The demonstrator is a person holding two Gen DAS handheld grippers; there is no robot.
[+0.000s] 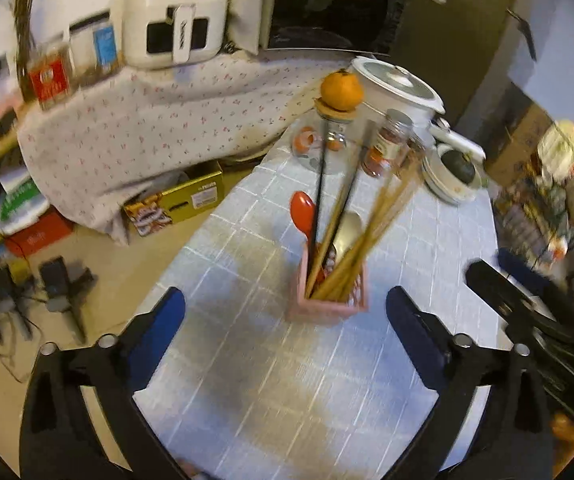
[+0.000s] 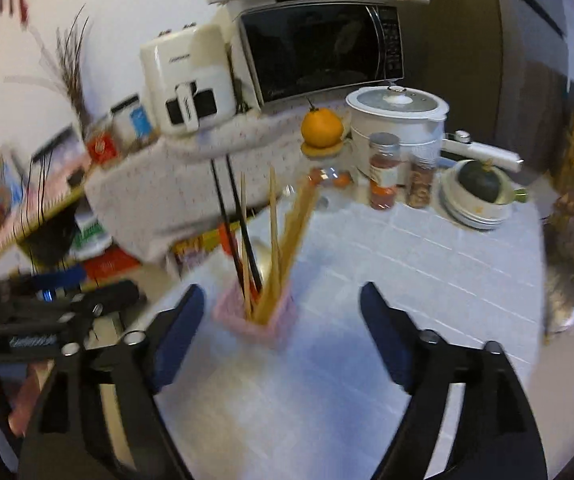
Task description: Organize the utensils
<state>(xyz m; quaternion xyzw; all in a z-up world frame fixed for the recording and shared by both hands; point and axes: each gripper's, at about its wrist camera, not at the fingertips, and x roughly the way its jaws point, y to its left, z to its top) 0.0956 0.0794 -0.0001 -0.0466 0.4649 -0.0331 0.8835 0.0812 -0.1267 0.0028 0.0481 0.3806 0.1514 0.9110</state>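
Observation:
A pink utensil holder [image 1: 329, 300] stands on the white tiled table [image 1: 271, 380]. It holds several wooden chopsticks [image 1: 371, 224], two black chopsticks [image 1: 321, 184], a red spoon [image 1: 302, 211] and a metal spoon [image 1: 347, 232]. My left gripper [image 1: 285, 312] is open and empty, just in front of the holder. The right wrist view shows the holder [image 2: 255, 318] with chopsticks [image 2: 287, 240] between my fingers. My right gripper [image 2: 281, 304] is open and empty. It also shows at the right of the left wrist view [image 1: 527, 320].
At the table's far end stand a glass jar topped with an orange [image 1: 341, 88], spice jars [image 1: 387, 144], a white rice cooker [image 1: 399, 84] and stacked bowls holding a dark squash [image 1: 457, 172]. A cloth-covered counter [image 1: 147, 128] with air fryer and microwave lies beyond.

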